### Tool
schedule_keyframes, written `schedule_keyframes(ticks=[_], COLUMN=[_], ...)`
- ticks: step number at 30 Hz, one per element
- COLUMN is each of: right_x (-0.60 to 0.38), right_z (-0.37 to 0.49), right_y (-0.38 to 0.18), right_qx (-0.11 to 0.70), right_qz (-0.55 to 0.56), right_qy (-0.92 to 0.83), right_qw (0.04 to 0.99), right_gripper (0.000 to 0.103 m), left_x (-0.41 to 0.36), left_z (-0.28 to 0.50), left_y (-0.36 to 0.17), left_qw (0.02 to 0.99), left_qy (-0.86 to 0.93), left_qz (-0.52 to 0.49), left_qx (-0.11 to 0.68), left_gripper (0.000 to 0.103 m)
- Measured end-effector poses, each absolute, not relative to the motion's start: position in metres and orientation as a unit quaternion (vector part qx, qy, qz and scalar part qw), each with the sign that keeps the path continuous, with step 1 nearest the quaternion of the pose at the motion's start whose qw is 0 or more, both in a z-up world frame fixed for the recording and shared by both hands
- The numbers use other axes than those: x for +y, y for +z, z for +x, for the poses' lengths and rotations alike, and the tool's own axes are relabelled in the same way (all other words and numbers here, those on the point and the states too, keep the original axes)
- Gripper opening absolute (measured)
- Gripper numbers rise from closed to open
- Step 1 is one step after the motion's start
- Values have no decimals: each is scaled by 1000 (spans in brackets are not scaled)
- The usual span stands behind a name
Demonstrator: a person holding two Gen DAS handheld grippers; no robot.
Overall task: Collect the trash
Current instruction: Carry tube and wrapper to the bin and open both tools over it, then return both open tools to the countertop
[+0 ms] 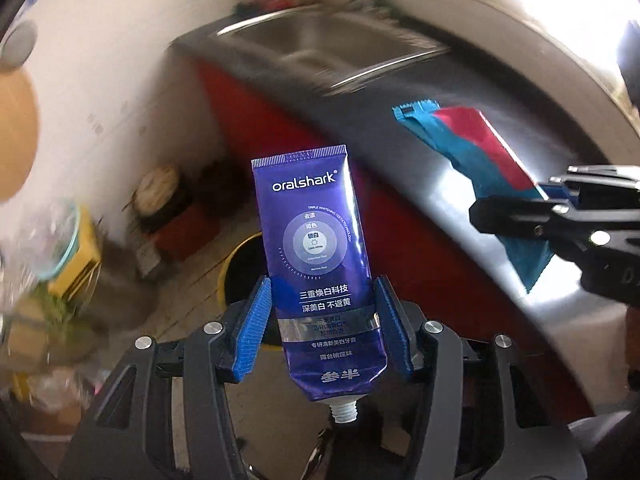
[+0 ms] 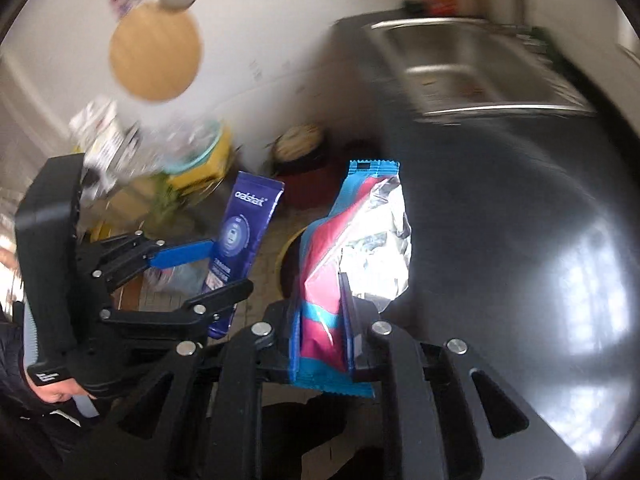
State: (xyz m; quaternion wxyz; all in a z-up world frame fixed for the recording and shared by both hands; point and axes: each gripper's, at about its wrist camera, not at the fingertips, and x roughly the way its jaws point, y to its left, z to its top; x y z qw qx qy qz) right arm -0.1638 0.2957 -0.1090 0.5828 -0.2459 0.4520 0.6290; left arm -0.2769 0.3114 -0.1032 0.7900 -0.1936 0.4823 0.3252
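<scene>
Together we carry two pieces of trash, one in each tool. Our left gripper [image 1: 324, 320] stands about half open, its ribbed blue pads [image 1: 254, 330] clamped on the flat sides of a purple toothpaste tube [image 1: 316, 252]. That tube is glossy, soft-walled and squeezed flat, its crimped end pointing to twelve o'clock and its white threaded neck, capless, at six o'clock.

Our right gripper [image 2: 320, 320] is nearly closed, pinching a snack wrapper [image 2: 340, 264] between its fingers. This wrapper is thin crinkled film, teal and pink outside with a serrated top edge, and torn open at two o'clock so its silver foil lining shows.

From the left wrist view, the right tool and wrapper sit at three o'clock; from the right wrist view, the left tool and tube sit at nine o'clock.

Behind the tube, low on the tiled floor, we see a round bin with a yellowish rim [image 1: 232, 264]. A dark, glossy countertop [image 2: 500, 220] sweeps along at three o'clock, and a stainless steel sink [image 2: 472, 68] lies at one o'clock. All of the background is blurred.
</scene>
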Motion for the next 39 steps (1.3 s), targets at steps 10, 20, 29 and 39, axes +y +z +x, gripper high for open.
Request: schedule_keyframes(ticks=[10, 20, 29, 39], right_x=[408, 451, 451, 381], right_z=[-195, -201, -203, -164], right_y=[-192, -238, -233, -153], right_qx=[508, 524, 527, 492], right_qz=[-300, -349, -339, -285], right_qy=[613, 580, 583, 575], right_qw=[526, 517, 517, 588], right_gripper=[17, 18, 73, 77], left_x=[380, 413, 408, 384], left_z=[-328, -317, -338, -314], left_y=[-193, -263, -254, -190], left_qw=[775, 754, 759, 786], left_qy=[312, 285, 297, 314], left_qz=[-260, -285, -299, -218], left_qx=[484, 518, 496, 486], left_gripper=[52, 45, 90, 92])
